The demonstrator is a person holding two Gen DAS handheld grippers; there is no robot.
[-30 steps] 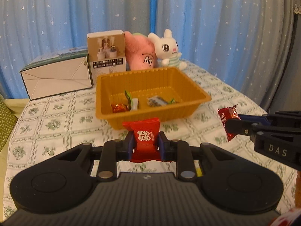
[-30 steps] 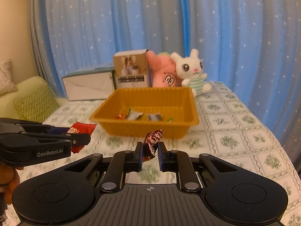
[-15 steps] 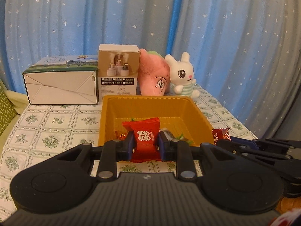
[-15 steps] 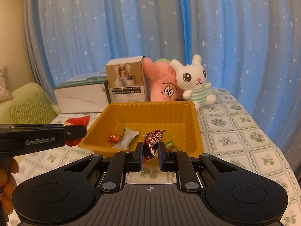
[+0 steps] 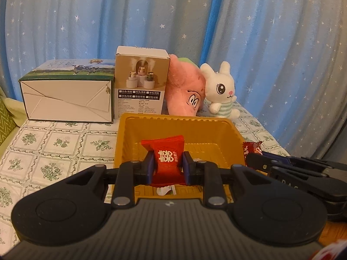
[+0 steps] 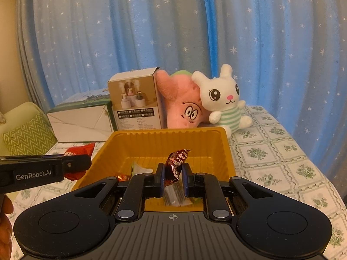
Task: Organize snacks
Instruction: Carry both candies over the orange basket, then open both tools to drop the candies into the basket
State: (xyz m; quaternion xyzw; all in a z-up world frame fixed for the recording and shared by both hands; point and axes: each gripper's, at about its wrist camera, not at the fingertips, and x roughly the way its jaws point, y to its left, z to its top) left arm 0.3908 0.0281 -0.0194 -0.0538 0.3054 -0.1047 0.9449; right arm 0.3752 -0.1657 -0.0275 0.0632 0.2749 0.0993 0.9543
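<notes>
Snacks are up in the air: the left tongs (image 5: 168,168) are clamped on a red candy packet (image 5: 166,158) with white characters, held over the near end of the orange tray (image 5: 128,134), and the right tongs (image 6: 172,178) pinch a dark red foil-wrapped candy (image 6: 176,162) above that same tray, its twisted end poking up and to the right. Down in the tray lie a small orange-wrapped sweet (image 6: 123,177), a pale wrapper (image 6: 139,170) and a clear packet (image 6: 174,196) near the front wall. The tray sits on a surface (image 6: 271,164) dressed in a green floral tablecloth. Behind it stand a humidifier box (image 5: 141,86), a white carton (image 5: 67,97) lying to its left, a pink plush (image 6: 182,104) and a white rabbit plush (image 6: 223,99), all before the starry blue curtain (image 5: 86,21)
</notes>
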